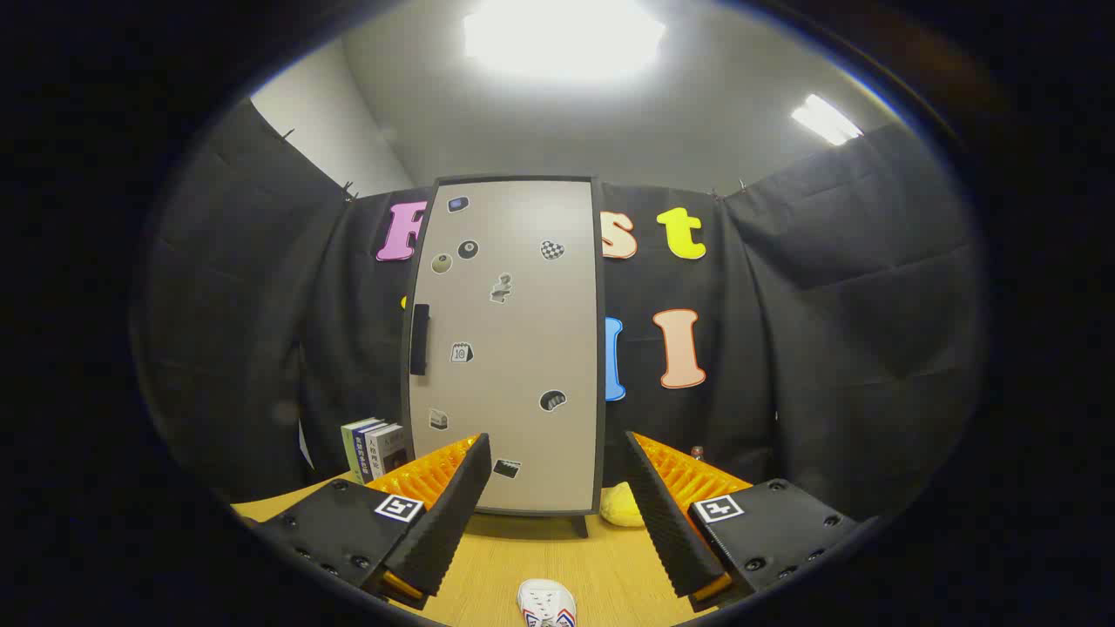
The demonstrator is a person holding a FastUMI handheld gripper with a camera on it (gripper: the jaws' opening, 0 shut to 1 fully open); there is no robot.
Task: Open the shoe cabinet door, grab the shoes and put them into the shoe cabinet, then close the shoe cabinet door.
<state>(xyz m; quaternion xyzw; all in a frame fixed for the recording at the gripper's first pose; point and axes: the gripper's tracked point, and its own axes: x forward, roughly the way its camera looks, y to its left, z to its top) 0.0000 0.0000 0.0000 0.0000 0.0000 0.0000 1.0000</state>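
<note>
One door stands between the hand-held gripper [557,483] and the inside of the cabinet [510,348]: it is closed, so opening it is judged to be the step in hand. The fingers are spread wide and grasp nothing; the cabinet stands upright on the bench [601,566], beyond the fingertips. The handle [419,340] is a dark vertical bar at the door's left edge, about mid-height, well above the fingertips as seen.

Procedure, as advised:
- Raise the fingers to handle height and shift them left.
- Straddle the bar, one finger on each side, and clench before pulling.
- Pull along an arc; the hinges are presumably on the right edge, though they cannot be seen.

Clearances:
- Books [376,446] stand on the bench just left of the cabinet, low down; the door may swing near them.
- A yellow object [621,505] lies at the cabinet's right foot, clear of the handle side.
- A shoe [546,603] lies on the bench between the fingers, near the camera; keep the approach above it.
- Open bench lies ahead of the door
</note>
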